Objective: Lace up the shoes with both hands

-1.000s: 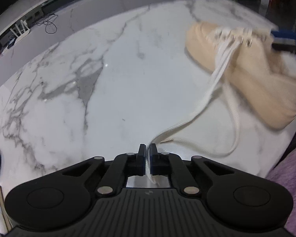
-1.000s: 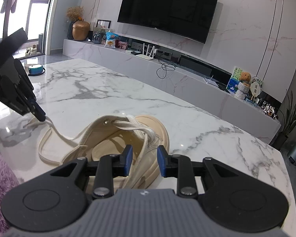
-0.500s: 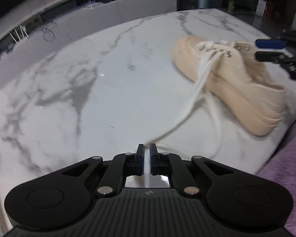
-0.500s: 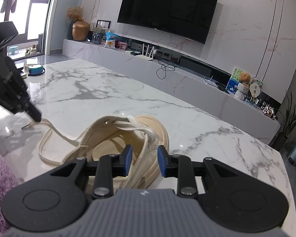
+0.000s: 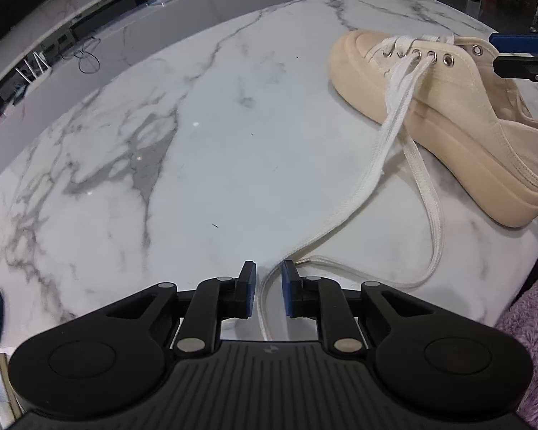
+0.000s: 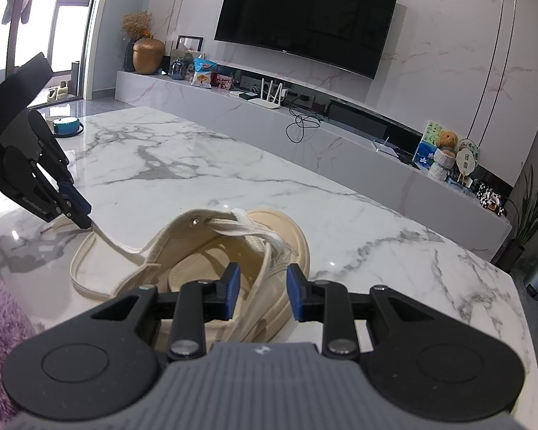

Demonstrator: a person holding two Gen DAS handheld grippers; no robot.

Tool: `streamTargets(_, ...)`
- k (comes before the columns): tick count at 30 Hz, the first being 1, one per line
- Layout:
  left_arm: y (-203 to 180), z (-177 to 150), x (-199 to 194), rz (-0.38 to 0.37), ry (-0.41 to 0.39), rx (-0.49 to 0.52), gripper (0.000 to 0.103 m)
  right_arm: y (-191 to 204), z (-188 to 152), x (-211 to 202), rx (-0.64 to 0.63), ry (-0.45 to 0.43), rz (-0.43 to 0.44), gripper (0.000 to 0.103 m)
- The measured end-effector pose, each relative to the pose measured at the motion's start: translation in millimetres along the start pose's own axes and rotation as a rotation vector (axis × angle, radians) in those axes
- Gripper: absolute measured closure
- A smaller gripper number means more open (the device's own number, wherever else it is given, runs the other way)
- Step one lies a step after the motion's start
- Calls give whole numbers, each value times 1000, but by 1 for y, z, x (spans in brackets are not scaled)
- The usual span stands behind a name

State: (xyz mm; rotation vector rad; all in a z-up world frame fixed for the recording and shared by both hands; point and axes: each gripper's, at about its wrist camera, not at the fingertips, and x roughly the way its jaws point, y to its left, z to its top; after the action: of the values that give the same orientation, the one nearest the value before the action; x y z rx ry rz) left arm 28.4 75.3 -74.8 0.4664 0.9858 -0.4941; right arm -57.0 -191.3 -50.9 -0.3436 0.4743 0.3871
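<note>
Cream canvas platform shoe (image 5: 444,107) lies at the upper right of the left wrist view, on the white grey-veined marble table (image 5: 197,143). In the right wrist view we see it lower centre, heel toward the camera.

Progress, as we judge it: the flat white shoelace (image 5: 387,154) is threaded through the front metal eyelets only. One eyelet beside the laced ones and another nearer the heel show empty. Two strands trail off the shoe's side and loop loosely across the marble toward the bottom of the frame. Most of the lacing, and the tying, is left.

Left gripper (image 5: 268,292), bottom centre: its jaws are opening. A lace strand runs between the blue pads, but they do not press on it; we read this as a let-go. The clear lace tip (image 5: 303,261) lies just beside the right-hand pad.

Right gripper (image 6: 262,295), bottom centre of its view: jaws parted, nothing held, poised over the heel end of the shoe. We cannot tell whether it touches the shoe.

Around: teal round object (image 6: 65,126) at the table's far left edge, purple fleece sleeve (image 5: 531,326) at the lower right. Wall-mounted television (image 6: 305,18) and a low cabinet with clutter stand beyond, well apart.

In the way: nothing on the marble near the shoe. The slack lace loop itself could snag.
</note>
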Motion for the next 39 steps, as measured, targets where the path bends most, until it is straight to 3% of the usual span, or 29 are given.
streamTargets(2,1,-1,-2,-19,-9,-16,102,0,0,-1,-1,0,0,71)
streamTargets(5,5,-1,-13,-63,-51,-51,103,-1,0,0,1,2,0,71)
streamTargets(10,3,-5,-35,-199,-70,-93,103,0,2,1,2,4,-1,71)
streamTargets(18,-16,-13,-14,-201,44,-39,102,3,3,2,-2,2,-1,71)
streamTargets(21,-14,-11,-18,-206,33,-42,98,1,3,3,3,2,-7,71)
streamTargets(23,-9,-8,-25,-213,8,-59,81,1,3,3,3,1,-7,71)
streamTargets(25,0,-5,-30,-217,-19,-108,75,2,4,4,1,0,-3,71)
streamTargets(28,14,1,-30,-234,-34,-226,75,3,4,5,-1,-3,1,71)
streamTargets(35,25,10,-4,-206,72,-481,77,3,4,6,1,-7,-2,71)
streamTargets(39,27,11,4,-183,106,-531,83,3,3,6,2,-9,-1,71)
